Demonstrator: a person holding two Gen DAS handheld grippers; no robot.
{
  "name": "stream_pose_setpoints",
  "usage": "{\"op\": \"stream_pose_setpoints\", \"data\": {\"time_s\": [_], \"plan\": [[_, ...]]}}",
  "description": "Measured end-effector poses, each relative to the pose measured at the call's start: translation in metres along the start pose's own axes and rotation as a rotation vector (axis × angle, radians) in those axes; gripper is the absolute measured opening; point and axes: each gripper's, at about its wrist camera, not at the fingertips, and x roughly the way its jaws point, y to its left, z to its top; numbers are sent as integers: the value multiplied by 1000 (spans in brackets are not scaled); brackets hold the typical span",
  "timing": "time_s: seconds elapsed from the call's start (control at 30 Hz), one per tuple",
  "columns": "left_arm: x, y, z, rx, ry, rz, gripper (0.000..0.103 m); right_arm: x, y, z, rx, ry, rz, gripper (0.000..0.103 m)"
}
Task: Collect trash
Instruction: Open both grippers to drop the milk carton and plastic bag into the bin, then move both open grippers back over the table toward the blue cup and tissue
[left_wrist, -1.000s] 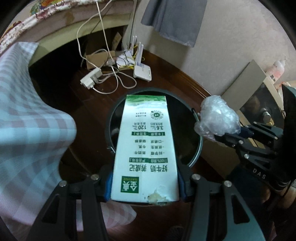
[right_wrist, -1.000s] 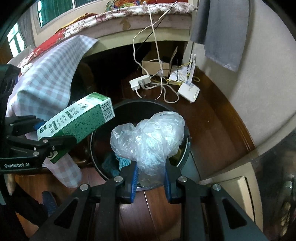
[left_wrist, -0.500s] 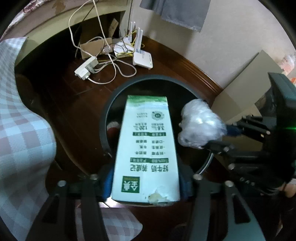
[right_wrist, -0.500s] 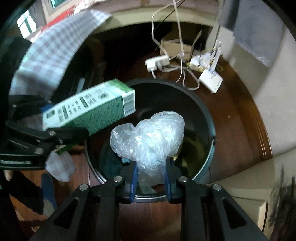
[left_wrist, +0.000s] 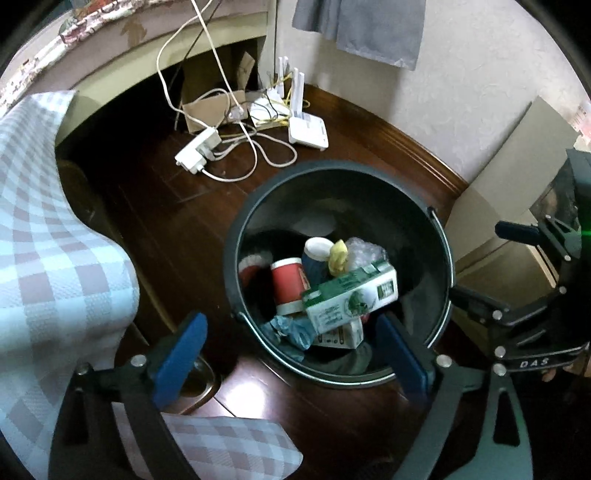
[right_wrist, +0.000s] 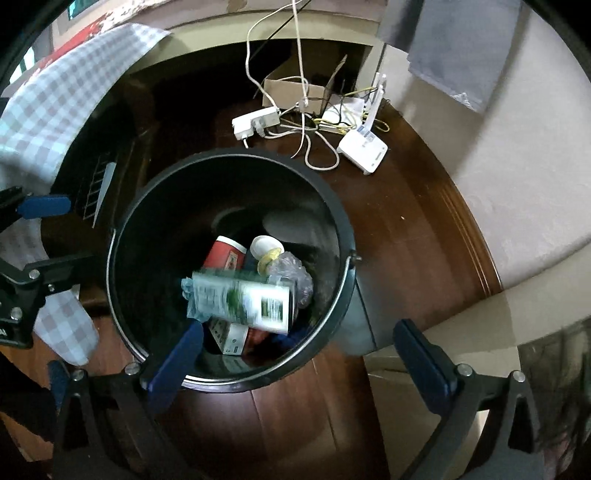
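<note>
Trash is dropping into the black bin (left_wrist: 439, 236) at this moment: the green-and-white milk carton (left_wrist: 351, 299) shows just right of centre in the left wrist view, blurred and tilted above the other rubbish inside the bin, and in the right wrist view it smears across the middle of the bin's mouth. Beneath and beside it lie a red paper cup (left_wrist: 286, 284), a white-lidded blue cup (left_wrist: 316, 253), a crumpled clear plastic bag (right_wrist: 295, 275) and a smaller carton (left_wrist: 341, 336). By the look of it, this is the release step for both items.

Left gripper (left_wrist: 291, 358), low in its own view, has its jaws opening, already wide, with nothing between the blue pads; the bin's near rim sits between them only in the background. Right gripper (right_wrist: 299, 358) likewise has its jaws opening, spread very wide and empty above the bin's lower rim.

Next, I judge, both hands should lift clear of the bin and turn toward whatever litter remains; none is visible on the dark wooden floor (right_wrist: 406, 236) near the power strip (right_wrist: 255, 122).
</note>
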Motion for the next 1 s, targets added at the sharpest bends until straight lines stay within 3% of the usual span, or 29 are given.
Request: {"op": "stream_pose_setpoints", "data": {"time_s": [0.63, 1.0], "plan": [[-84, -9, 6, 6, -183, 32, 97, -84, 6, 10, 4, -158, -34, 103], [-135, 19, -2, -63, -302, 79, 97, -145, 34, 33, -52, -290, -40, 103]]}}
